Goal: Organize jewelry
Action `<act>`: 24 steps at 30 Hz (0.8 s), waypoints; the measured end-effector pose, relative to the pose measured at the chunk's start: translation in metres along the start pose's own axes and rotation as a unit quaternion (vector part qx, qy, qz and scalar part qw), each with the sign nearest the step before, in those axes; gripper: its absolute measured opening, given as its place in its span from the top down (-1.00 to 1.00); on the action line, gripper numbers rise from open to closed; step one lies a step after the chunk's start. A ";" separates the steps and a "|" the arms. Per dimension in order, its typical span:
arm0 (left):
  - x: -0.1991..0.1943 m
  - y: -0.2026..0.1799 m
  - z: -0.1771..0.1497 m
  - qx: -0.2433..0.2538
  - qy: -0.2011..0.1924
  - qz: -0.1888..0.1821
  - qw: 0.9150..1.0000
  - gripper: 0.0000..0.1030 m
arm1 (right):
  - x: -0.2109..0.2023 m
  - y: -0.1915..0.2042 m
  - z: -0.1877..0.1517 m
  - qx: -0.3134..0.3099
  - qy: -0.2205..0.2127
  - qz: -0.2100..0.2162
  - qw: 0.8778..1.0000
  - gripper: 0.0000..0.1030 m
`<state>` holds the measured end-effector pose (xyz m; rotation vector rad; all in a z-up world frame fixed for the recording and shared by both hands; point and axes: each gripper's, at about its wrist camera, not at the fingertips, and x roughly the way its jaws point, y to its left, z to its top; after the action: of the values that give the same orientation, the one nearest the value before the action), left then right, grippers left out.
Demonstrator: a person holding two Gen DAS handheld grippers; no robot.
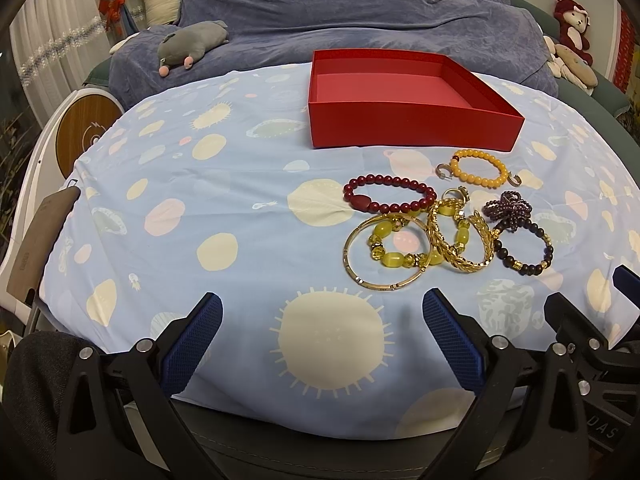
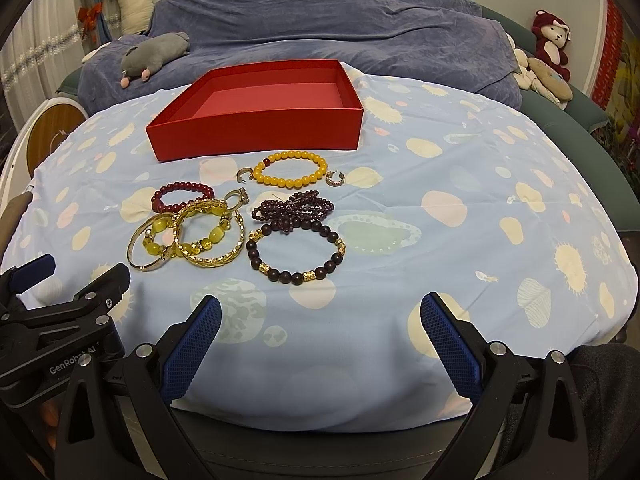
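Note:
An empty red box point(image 1: 412, 124) point(image 2: 256, 132) stands at the back of the blue patterned cloth point(image 1: 224, 208). In front of it lies a cluster of jewelry: an orange bead bracelet point(image 1: 478, 168) point(image 2: 294, 168), a dark red bead bracelet point(image 1: 390, 196) point(image 2: 182, 196), gold bangles point(image 1: 384, 254) point(image 2: 208, 236), a purple bead strand point(image 1: 508, 208) point(image 2: 294, 208) and a dark brown bead bracelet point(image 1: 522, 248) point(image 2: 296, 256). My left gripper point(image 1: 322, 340) is open near the front edge, left of the pile. Also open, my right gripper point(image 2: 320, 340) hovers just in front of the brown bracelet. Neither holds anything.
Two small hoop earrings point(image 2: 244, 174) point(image 2: 334, 179) flank the orange bracelet. A grey plush toy point(image 1: 188, 46) lies on the blue blanket point(image 1: 360, 12) behind. A round wooden-faced object point(image 1: 86, 128) stands at the left. Red and cream plush toys point(image 1: 572, 24) sit at the back right.

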<state>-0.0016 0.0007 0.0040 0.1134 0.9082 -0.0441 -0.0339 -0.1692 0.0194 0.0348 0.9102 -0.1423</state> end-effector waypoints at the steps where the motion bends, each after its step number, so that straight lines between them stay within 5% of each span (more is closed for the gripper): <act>1: 0.000 0.000 0.000 0.000 0.000 0.000 1.000 -0.86 | 0.000 0.000 0.000 0.000 0.000 0.000 1.000 -0.86; 24: 0.000 0.001 -0.001 -0.001 0.000 0.000 1.000 -0.86 | 0.000 0.000 0.000 0.000 -0.001 0.000 1.000 -0.86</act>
<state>-0.0022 0.0019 0.0031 0.1118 0.9086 -0.0440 -0.0341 -0.1691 0.0195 0.0354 0.9086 -0.1426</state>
